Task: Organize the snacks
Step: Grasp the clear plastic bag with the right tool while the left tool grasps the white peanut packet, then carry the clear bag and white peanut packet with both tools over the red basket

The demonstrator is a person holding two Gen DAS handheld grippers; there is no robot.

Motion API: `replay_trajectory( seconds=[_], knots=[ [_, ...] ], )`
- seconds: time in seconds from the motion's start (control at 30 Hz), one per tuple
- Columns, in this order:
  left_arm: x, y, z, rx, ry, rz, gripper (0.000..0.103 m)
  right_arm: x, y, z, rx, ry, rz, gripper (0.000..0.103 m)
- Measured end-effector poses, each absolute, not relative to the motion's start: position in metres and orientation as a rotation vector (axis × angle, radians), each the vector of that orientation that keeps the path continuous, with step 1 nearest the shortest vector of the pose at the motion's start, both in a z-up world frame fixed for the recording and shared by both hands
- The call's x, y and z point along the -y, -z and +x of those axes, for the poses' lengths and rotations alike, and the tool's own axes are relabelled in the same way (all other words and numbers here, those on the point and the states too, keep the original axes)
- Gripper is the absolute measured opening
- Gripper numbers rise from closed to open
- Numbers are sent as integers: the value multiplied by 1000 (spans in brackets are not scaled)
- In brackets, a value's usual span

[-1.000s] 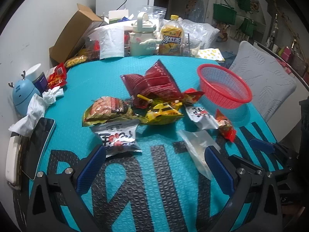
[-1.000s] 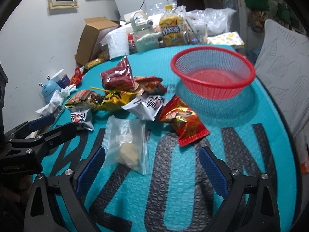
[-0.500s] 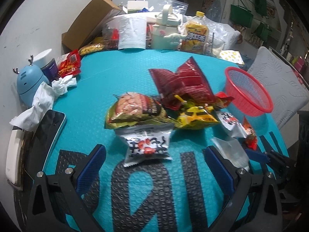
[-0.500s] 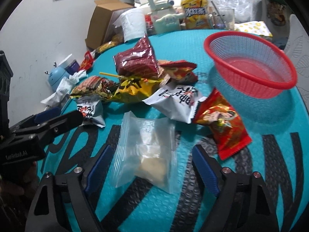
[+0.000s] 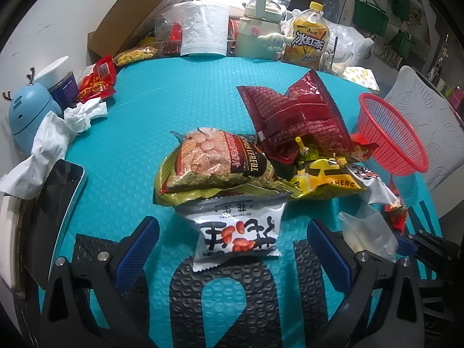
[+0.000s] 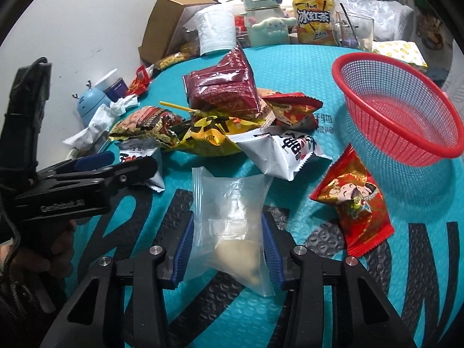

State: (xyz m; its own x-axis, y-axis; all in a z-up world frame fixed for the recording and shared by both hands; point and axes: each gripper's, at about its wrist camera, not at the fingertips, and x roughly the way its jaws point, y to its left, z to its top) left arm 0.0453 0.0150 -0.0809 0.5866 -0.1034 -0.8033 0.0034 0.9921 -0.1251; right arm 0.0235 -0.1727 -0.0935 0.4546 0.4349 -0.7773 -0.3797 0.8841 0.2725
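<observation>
- Two grippers over a teal bubble-textured mat with big black letters, and a heap of snack packs in the middle.
- The right gripper has its jaws closing around a clear plastic pouch with something pale inside. The blue pads sit right at the pouch's two side edges; looks like they're touching it, though the film isn't visibly crumpled yet.
- The pouch lies flat on the mat, closest to the camera, just in front of the white pack with black characters.
- The left gripper is wide open, nothing gripped. A white peanut packet lies between its fingers, clear of both pads.
- Just behind that packet: a green-edged cereal bag, then a yellow bag and a big dark red bag propped on the pile.
- The red mesh basket sits to the right of the heap, with no snacks in it.
- A red cartoon packet lies by itself between the pouch and the basket, near the basket's rim.
- Far edge of the table is clutter: a yellow iced tea bottle, a cardboard box, a paper roll.
- Crumpled tissues and a phone on the left side.
</observation>
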Motion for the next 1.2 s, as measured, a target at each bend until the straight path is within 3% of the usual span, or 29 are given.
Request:
replay_trajectory(
  seconds=[0.1, 0.17, 0.23, 0.3, 1.2],
  knots=[
    [-16, 84, 49, -949, 58, -109, 91, 172, 94, 25, -980, -504, 65, 44],
    [-16, 87, 50, -963, 52, -102, 72, 173, 94, 25, -980, -503, 65, 44],
    [-16, 91, 51, -982, 57, -103, 60, 173, 94, 25, -980, -504, 65, 44],
    [-17, 91, 49, -973, 64, -113, 58, 172, 93, 25, -981, -504, 66, 44],
    [4, 69, -17, -929, 199, -108, 57, 181, 77, -25, -911, -519, 118, 44]
  ],
)
